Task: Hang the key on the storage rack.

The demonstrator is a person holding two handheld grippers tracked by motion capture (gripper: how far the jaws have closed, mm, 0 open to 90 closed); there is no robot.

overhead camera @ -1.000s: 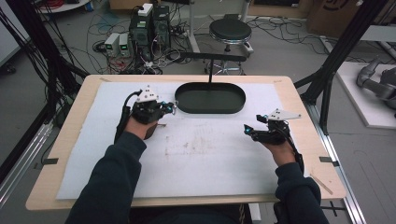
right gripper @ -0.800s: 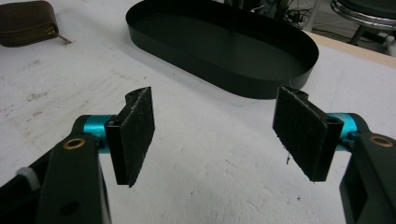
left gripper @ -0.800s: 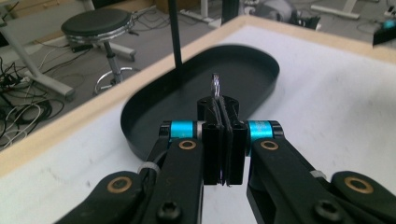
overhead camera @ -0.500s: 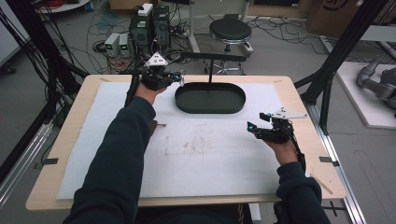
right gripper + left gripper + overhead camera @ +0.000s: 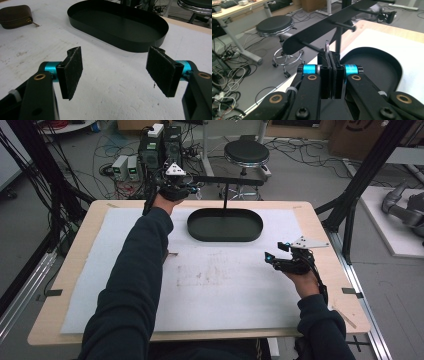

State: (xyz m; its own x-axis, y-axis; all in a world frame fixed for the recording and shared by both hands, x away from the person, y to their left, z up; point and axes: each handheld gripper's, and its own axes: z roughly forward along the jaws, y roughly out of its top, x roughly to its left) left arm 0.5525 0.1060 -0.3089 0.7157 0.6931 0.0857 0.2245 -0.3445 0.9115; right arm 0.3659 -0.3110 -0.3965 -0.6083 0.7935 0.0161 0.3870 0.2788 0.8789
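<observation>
Left gripper farther forward, unlabelled.

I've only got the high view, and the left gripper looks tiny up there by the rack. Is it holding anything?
Observer: Yes. In the left gripper view, the left gripper is shut on a small metal ring that sticks up above its jaws.
Operator: Is the ring on a peg?
Observer: It sits right at the tip of one peg under the rack's black bar. I cannot tell whether it is hooked on.
Operator: And the right gripper?
Observer: In the right gripper view, the right gripper has its jaws wide apart over the white mat, with nothing between them.
</observation>
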